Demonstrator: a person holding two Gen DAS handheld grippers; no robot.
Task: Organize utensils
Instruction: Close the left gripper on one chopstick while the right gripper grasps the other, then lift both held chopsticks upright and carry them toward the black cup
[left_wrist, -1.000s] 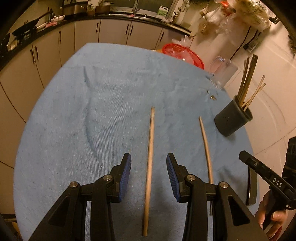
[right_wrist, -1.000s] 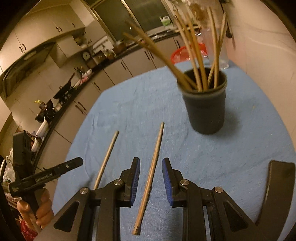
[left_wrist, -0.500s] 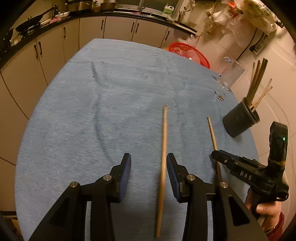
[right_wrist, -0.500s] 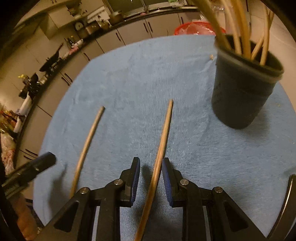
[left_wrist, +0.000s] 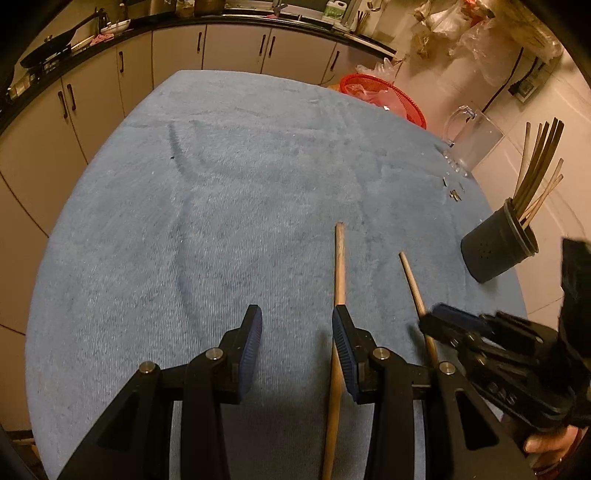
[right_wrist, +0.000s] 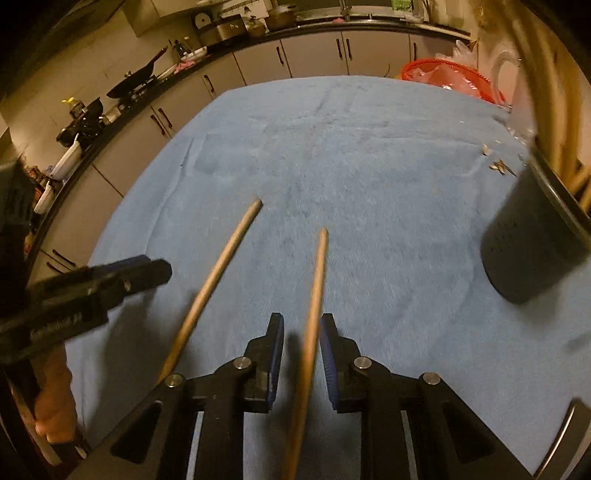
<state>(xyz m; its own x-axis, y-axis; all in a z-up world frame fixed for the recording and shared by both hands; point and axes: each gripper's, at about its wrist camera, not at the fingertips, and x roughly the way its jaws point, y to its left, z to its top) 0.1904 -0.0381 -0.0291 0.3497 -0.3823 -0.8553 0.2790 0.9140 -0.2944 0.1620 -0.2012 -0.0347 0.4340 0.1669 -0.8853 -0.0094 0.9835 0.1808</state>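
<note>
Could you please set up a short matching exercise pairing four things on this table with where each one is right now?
Things:
1. thinner chopstick
2. thicker chopstick
3. holder
4. jug

Places:
A. stands at the cloth's right edge, with chopsticks in it
B. lies between the right tool's fingers
C. lies along the inner face of the left tool's right finger
D. stands beyond the holder, beside the red basket

Pairs: 1-B, 2-C, 3-A, 4-D
</note>
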